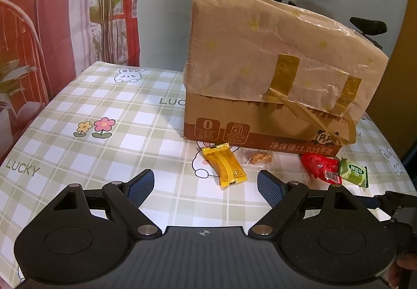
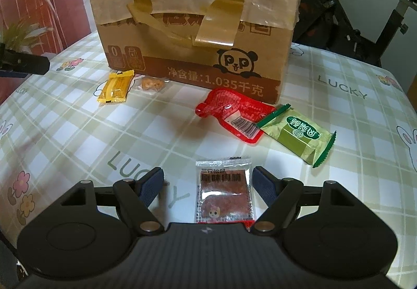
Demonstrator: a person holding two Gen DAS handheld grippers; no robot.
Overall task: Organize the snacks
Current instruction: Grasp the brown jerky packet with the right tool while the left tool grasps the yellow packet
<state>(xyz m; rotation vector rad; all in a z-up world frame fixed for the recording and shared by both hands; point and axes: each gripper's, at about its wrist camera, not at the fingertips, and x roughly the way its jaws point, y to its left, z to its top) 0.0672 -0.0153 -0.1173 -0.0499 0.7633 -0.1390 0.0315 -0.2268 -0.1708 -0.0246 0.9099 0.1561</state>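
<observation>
Nothing looks sorted yet: five snack packets, the clear jerky sachet (image 2: 224, 191) among them, lie loose before the taped cardboard box (image 2: 198, 28), with left gripper (image 1: 206, 186) and right gripper (image 2: 208, 183) both spread and empty.

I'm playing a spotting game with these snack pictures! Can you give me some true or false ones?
1. The yellow packet lies beside the cardboard box. True.
2. The right tool is squeezing the red packet. False: it is open, with the clear meat snack packet lying between its fingers.
3. The green packet sits next to the red packet. True.
4. The left tool holds the yellow packet. False: it is open and holds nothing.
</observation>
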